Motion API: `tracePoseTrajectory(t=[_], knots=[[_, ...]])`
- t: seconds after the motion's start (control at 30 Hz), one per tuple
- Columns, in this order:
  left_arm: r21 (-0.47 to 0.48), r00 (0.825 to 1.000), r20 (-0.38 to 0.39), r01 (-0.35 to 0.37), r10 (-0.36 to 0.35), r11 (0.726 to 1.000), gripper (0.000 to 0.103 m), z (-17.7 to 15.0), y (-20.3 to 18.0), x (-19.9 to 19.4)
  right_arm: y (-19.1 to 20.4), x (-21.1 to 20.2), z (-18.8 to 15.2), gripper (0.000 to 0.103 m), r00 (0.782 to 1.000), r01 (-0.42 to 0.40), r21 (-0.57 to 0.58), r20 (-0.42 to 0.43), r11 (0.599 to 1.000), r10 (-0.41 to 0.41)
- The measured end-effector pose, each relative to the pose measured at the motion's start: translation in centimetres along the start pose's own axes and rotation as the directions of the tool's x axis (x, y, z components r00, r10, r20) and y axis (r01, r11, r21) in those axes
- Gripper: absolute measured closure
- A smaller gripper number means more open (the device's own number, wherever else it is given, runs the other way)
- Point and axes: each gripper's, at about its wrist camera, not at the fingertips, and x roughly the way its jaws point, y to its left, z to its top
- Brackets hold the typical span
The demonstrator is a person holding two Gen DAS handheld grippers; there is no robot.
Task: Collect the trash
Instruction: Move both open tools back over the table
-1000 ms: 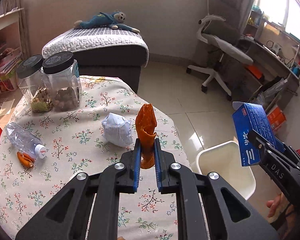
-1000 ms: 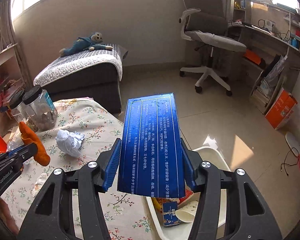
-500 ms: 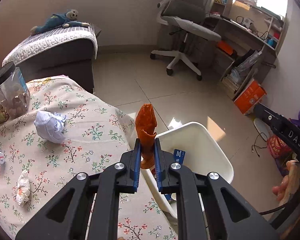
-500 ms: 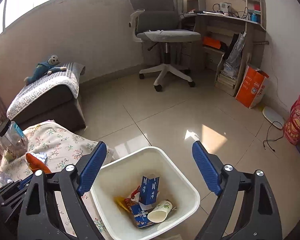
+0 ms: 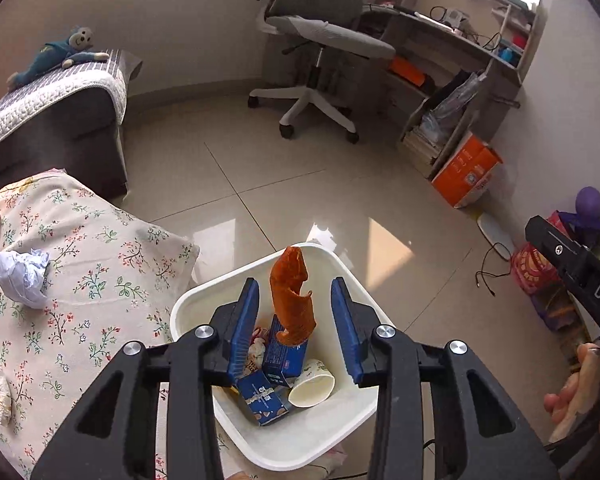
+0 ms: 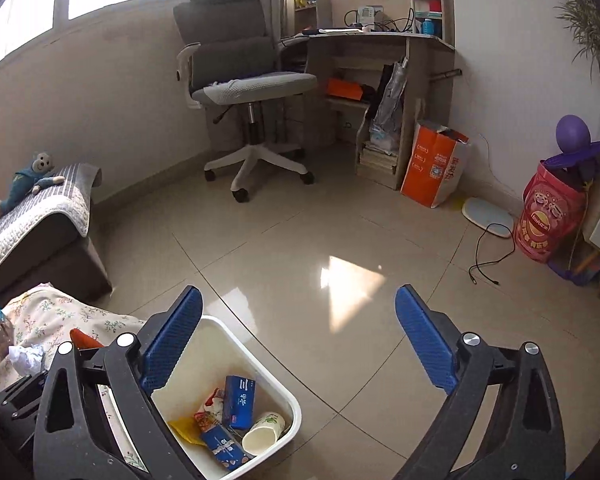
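Orange peel scrap [image 5: 293,300] sits between the blue pads of our left tool [image 5: 294,316], jaws spread, gaps visible on both sides of the scrap, so we read the left tool as released, not pinching. Whether the scrap touches a pad at its base we cannot tell; it looks mid-drop. Its long axis runs up-down in the frame, roughly along the fingers, tip toward frame top.

Key relation: the white bin [image 5: 204,292] lies directly below and behind the scrap in the lower centre of the left wrist view, so the scrap only needs to go straight down. The left tool is the nearer one.

Already in the bin: blue cartons [image 5: 264,398], a paper cup [image 5: 312,384].

Right tool [image 6: 298,340] is spread wide and grasps nothing; the bin [image 6: 294,402] sits at lower left of its view, under its left finger, off the tool's centre line.

Outward: the floral-cloth counter [image 5: 100,280] fills the left of the left wrist view, touching or just beside the bin. Remaining trash on it: a crumpled white paper ball [image 5: 22,278] at mid left, a small wrapper [image 5: 1,392] at lower left. We judge the next pick is the paper ball, left of the left tool, and the left hand is closer.

Office chair [image 5: 320,52] is far back.
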Motion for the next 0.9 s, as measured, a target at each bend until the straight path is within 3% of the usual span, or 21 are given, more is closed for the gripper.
tracePoseTrajectory(t=[0.13,0.2,0.3,0.53,0.9], knots=[[0.014,0.992,0.062,-0.108,0.107,0.994,0.033,0.6,-0.4,-1.3,0.5,-0.7,-0.3,0.007,1.000,0.016,0.002,0.022,1.000,-0.016],[-0.013,0.976,0.112,-0.185,0.185,0.983,0.015,0.7,0.2,-2.4,1.1,-1.1,-0.5,0.007,0.998,0.033,-0.012,0.044,0.999,-0.033],[-0.046,0.951,0.167,-0.255,0.259,0.966,0.014,0.4,1.4,-3.8,2.4,-1.8,-0.7,0.007,0.998,0.022,-0.030,0.064,0.999,-0.020],[-0.089,0.920,0.206,-0.321,0.333,0.943,0.014,-0.3,5.6,-6.5,7.0,-2.8,-1.3,0.007,0.997,-0.027,-0.111,0.064,0.993,0.035],[-0.206,0.882,0.173,-0.403,0.439,0.892,0.014,-1.4,14.9,-10.4,16.4,-5.0,-3.3,0.007,0.989,-0.123,-0.239,0.048,0.963,0.138]])
